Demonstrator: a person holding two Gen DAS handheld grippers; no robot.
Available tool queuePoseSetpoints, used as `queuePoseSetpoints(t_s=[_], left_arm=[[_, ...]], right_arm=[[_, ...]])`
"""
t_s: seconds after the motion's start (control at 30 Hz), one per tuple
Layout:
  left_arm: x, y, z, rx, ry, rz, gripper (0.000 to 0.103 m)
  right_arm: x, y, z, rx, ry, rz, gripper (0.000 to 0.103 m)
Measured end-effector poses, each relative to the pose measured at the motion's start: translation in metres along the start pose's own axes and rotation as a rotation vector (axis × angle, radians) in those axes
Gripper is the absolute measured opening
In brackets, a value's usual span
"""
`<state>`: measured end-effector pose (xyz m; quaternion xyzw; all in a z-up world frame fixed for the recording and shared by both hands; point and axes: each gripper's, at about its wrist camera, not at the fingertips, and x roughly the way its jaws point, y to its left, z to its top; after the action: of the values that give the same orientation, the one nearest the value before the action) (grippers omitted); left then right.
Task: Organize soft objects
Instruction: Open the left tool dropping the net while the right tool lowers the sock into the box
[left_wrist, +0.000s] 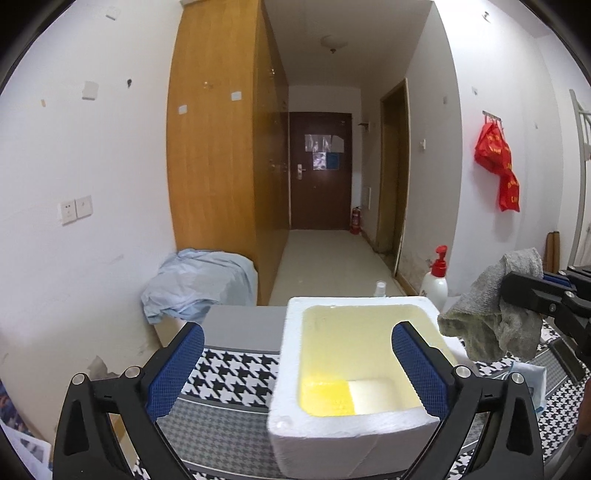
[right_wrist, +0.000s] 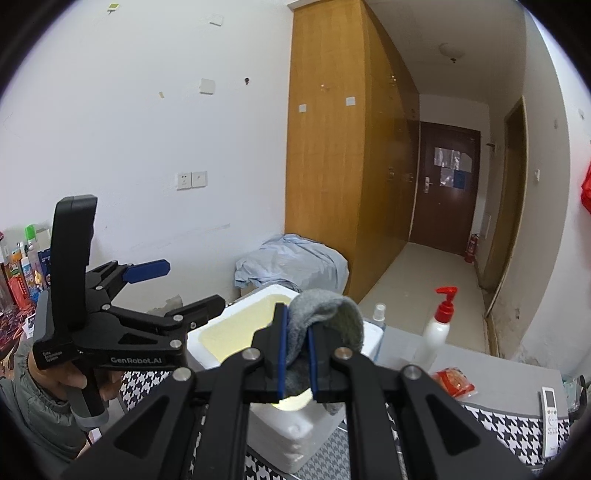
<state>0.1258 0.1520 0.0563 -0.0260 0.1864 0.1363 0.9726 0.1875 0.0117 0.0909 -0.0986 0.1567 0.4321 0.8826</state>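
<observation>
A white foam box (left_wrist: 291, 350) with a yellowish inside stands on the houndstooth-patterned table; it also shows in the right wrist view (right_wrist: 221, 328). My left gripper (left_wrist: 295, 369) is open and empty, its blue pads straddling the box's left wall. My right gripper (right_wrist: 297, 350) is shut on a grey soft cloth (right_wrist: 328, 314) and holds it above the box's near rim. In the left wrist view the cloth (left_wrist: 491, 314) hangs from the right gripper (left_wrist: 524, 291) just right of the box.
A white pump bottle with a red top (left_wrist: 436, 284) and a small clear bottle (left_wrist: 380, 288) stand behind the box. A red packet (right_wrist: 452, 382) and a white remote (right_wrist: 551, 417) lie on the table at right. A blue sheet-covered bundle (left_wrist: 199, 284) sits by the wooden wardrobe.
</observation>
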Motion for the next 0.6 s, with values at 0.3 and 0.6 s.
queuePoseSetpoints(t_s=[0.3,0.6], left_arm=[[-0.010,0.012,-0.004,-0.007,-0.013,0.032,0.102],[-0.013,0.020,-0.012,-0.023,-0.012,0.033,0.102]], right_arm=[[0.020,0.009,0.003,-0.009,0.024,0.047,0.013],[0.045,0.013,0.001,-0.011,0.085,0.063,0.013]])
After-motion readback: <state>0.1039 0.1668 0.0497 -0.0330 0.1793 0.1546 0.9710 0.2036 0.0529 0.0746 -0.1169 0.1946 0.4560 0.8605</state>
